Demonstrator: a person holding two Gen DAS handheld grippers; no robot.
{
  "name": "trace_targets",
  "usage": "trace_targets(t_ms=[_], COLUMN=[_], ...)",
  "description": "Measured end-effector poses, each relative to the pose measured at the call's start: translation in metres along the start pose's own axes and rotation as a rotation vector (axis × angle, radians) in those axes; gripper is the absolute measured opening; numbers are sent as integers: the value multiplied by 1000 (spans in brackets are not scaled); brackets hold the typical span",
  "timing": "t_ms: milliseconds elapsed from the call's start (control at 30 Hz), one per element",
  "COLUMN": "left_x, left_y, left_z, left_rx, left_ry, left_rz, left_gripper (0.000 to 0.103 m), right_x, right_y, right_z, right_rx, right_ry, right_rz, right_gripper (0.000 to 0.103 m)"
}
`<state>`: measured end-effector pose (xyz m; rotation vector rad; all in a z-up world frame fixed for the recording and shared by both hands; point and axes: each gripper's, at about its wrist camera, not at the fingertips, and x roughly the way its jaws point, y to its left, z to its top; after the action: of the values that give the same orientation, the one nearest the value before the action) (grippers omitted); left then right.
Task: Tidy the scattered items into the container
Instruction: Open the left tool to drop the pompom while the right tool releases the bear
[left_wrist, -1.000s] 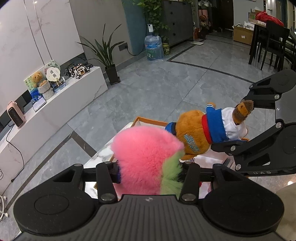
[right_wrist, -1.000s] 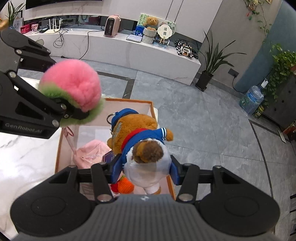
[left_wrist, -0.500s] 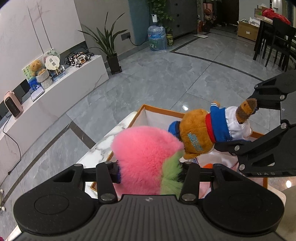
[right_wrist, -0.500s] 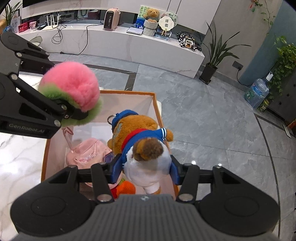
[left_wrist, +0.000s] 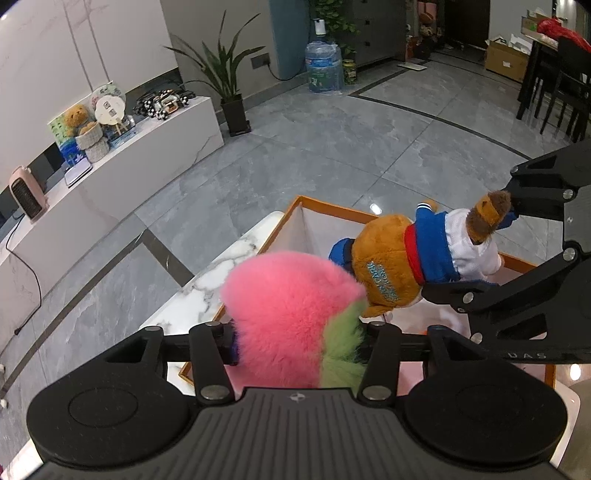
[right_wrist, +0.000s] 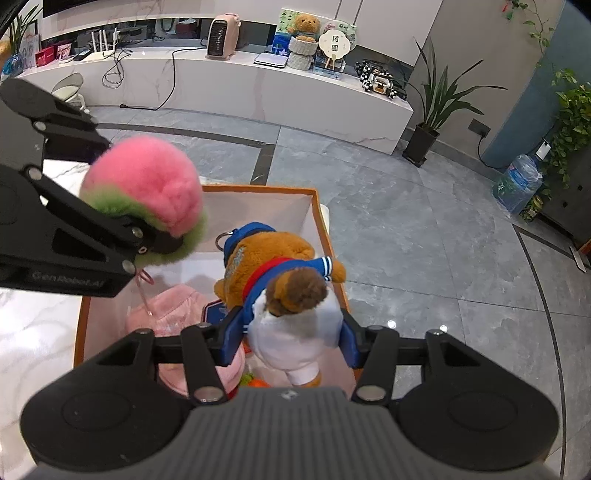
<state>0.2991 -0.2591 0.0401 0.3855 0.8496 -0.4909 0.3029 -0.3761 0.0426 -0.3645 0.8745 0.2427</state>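
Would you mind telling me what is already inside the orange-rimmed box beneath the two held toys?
Inside the box lie a pink fabric item and something orange. The brown plush bear and right gripper cover the rest.

Your two wrist cameras each look forward and down along their own gripper, close above the orange-rimmed box (left_wrist: 325, 208) (right_wrist: 258, 190). Both views share that box, the grey floor (left_wrist: 332, 140) (right_wrist: 424, 229) and the white shelf (left_wrist: 147, 147) (right_wrist: 258, 85).

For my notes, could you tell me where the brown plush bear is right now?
The brown plush bear hangs in the right gripper above the orange-rimmed box, right of the pink pom-pom.
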Motion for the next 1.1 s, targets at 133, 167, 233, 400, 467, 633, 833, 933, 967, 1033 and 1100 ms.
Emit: trace_targets(t_ms=[133, 167, 233, 400, 467, 633, 833, 933, 967, 1033, 1100], left_x=[1, 0, 2, 4, 4, 4, 0, -3, -5, -7, -10], left_y=[7, 8, 10, 10, 10, 11, 11, 11, 11, 11, 11], left_z=[0, -1, -1, -2, -3, -4, -5, -5, -6, -6, -6], left_rx=[-25, -29, -34, -34, -36, -41, -44, -46, -48, -49, -50], left_ry=[11, 8, 13, 25, 24, 24, 24, 20, 18, 15, 9], left_rz=[1, 4, 6, -3, -5, -13, -11, -10, -10, -9, -10], left_gripper=[59, 59, 60, 63, 63, 63, 63, 63, 63, 64, 64], right_x=[2, 3, 3, 2, 1, -2, -7, -10, -11, -13, -15], right_y=[2, 3, 4, 4, 3, 0, 5, 7, 8, 10, 12], right_z=[1, 2, 2, 1, 2, 2, 4, 5, 5, 6, 7], right_rx=[2, 0, -1, 4, 7, 15, 10, 6, 5, 3, 0], right_ry=[6, 6, 9, 6, 2, -1, -1, -3, -3, -4, -5], right_rz=[-13, -15, -15, -24, -32, -42, -42, -43, -43, -43, -43], right_gripper=[68, 69, 71, 78, 80, 81, 81, 81, 81, 81, 81])
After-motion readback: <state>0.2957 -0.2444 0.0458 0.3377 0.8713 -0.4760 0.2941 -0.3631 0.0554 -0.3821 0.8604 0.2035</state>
